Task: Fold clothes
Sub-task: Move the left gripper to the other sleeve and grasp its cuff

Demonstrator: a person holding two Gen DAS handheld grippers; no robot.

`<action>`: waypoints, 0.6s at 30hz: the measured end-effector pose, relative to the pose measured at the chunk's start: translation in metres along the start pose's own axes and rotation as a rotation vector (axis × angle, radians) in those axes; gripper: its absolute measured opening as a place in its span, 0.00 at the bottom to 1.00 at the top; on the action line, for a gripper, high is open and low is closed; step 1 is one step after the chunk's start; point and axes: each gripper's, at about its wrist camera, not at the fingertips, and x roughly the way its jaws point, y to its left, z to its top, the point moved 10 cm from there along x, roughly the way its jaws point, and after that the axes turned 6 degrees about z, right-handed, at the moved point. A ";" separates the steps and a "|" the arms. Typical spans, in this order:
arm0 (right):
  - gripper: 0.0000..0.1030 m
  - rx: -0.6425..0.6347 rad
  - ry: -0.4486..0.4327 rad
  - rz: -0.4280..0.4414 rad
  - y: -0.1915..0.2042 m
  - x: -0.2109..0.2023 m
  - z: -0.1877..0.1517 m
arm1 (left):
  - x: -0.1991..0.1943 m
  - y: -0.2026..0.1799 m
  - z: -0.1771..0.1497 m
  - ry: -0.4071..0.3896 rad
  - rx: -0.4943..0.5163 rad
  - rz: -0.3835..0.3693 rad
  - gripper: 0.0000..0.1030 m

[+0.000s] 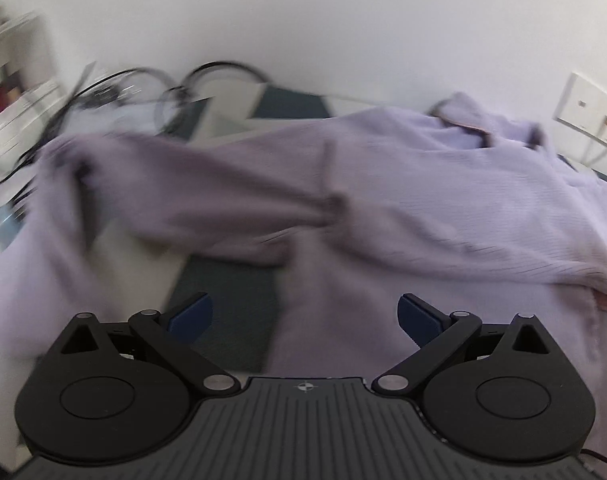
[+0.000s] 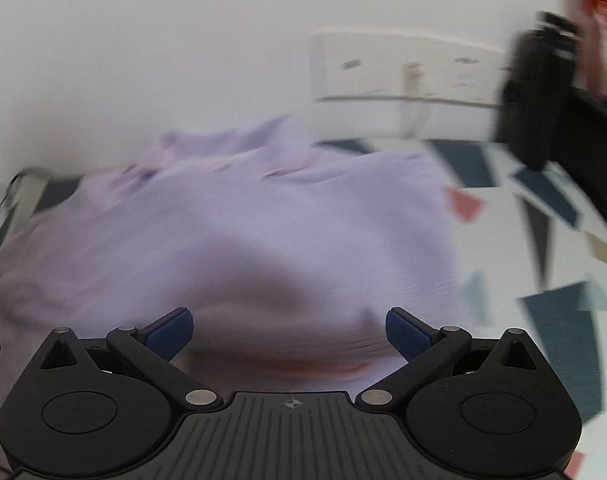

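Left gripper (image 1: 305, 318), black linkage with blue pads, sat at the bottom of its frame with jaws spread wide and nothing between them, so released, not grasping. Right gripper (image 2: 289, 330) was the same: blue pads far apart, only cloth seen beyond the gap, no pinch on it. Judging by that, both had let go so the fabric could settle before a fresh grab. Just past the left pads lay the pale lilac ribbed knit garment (image 1: 403, 184), the thing being folded, spread across mid-frame on the white tabletop with dark teal geometric patches (image 1: 223, 304). One long sleeve (image 1: 191, 192) ran across the body toward the left of the frame, which looked like a fold already laid inward; blur made the edge hard to read. In the right view the same garment filled centre and left, a shadowed hump nearest the pads, likely a doubled layer. Collar end (image 1: 463, 116) sat toward the upper right of the left view, near the wall. Further back: black looped cables (image 1: 207, 76) upper left, a white wall socket panel (image 2: 403, 68) upper right of the right view, and a dark blurred object (image 2: 535, 96) at far right that I couldn't identify.
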 end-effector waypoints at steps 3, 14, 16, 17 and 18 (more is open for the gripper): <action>0.99 -0.052 0.038 0.013 0.027 0.010 -0.006 | -0.004 0.036 -0.004 -0.009 -0.075 0.067 0.98; 0.99 -0.092 0.153 0.008 0.058 0.035 -0.033 | 0.021 0.094 0.051 -0.097 -0.337 0.065 0.98; 0.99 -0.068 0.161 0.019 0.058 0.036 -0.036 | 0.035 0.100 0.065 -0.118 -0.296 0.132 0.98; 0.99 -0.056 0.165 0.027 0.058 0.036 -0.037 | 0.041 0.101 0.070 -0.128 -0.275 0.145 0.98; 0.99 -0.052 0.165 0.030 0.058 0.036 -0.037 | 0.048 0.102 0.075 -0.131 -0.258 0.150 0.98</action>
